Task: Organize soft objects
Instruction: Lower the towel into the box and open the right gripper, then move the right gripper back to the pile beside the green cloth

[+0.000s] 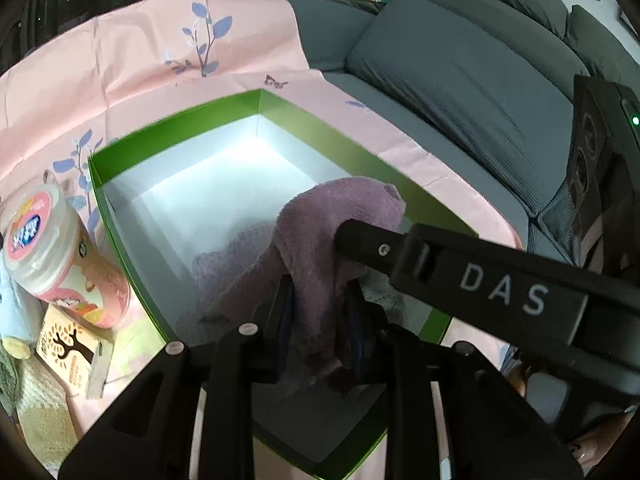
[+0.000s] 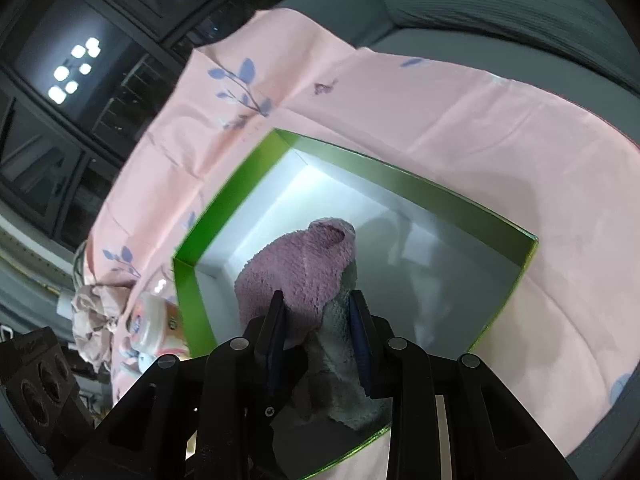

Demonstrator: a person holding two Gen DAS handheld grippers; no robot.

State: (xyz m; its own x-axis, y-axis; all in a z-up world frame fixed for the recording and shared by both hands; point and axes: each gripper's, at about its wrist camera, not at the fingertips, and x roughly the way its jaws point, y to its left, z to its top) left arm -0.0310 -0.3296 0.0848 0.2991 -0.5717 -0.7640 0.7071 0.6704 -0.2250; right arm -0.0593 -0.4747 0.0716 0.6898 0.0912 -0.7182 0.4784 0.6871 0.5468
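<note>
Your left gripper (image 1: 320, 320) has its jaws pinching the purple towel (image 1: 340, 216), which drapes over the open green box (image 1: 120, 248) with its white inside. Your right gripper (image 2: 320, 328) pinches the same towel (image 2: 296, 268) at its grey underside, also above the box (image 2: 208, 220). The box sits on a pink floral cloth (image 1: 140, 60) spread beside a grey sofa (image 1: 460, 80). A tub (image 1: 52, 240) and a small carton (image 1: 68, 352) lie left of the box.
</note>
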